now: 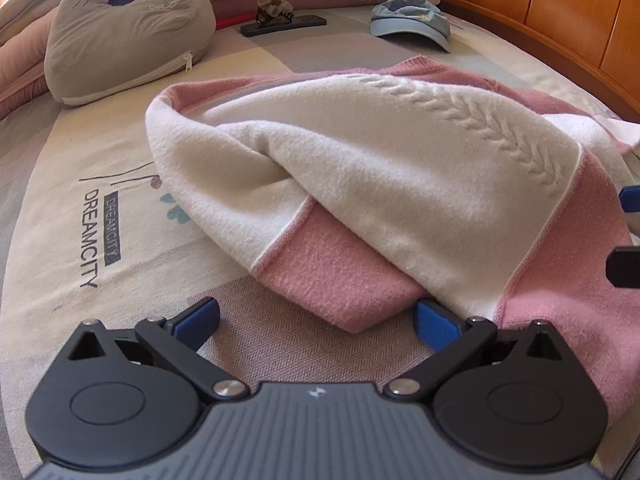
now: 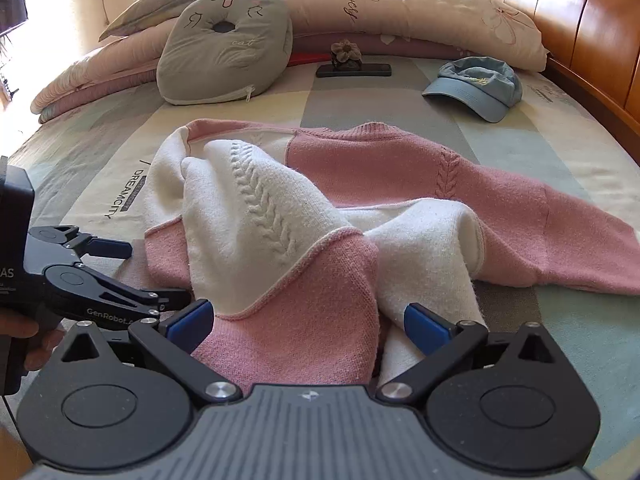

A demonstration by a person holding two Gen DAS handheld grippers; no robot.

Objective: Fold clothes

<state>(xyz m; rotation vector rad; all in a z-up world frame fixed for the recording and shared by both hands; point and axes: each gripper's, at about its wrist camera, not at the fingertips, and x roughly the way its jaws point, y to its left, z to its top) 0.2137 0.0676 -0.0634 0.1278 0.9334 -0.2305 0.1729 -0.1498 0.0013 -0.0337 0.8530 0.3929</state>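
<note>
left gripper [image 1: 318, 318]: low over the bedsheet [image 1: 60, 208], jaws spread wide, nothing between the pads; a pink sweater fold lies just ahead.
hand [image 2: 28, 344]: wraps the left gripper's handle at the left edge of the right wrist view.
sweater [image 2: 360, 208]: one, pink and white knit, rumpled mid-bed, one sleeve laid out to the right.
right gripper [image 2: 308, 322]: jaws spread, sweater hem bunched between the fingers, not pinched.
count: one cat cushion [image 2: 224, 48], one phone [image 2: 354, 70], one blue cap [image 2: 476, 84].
</note>
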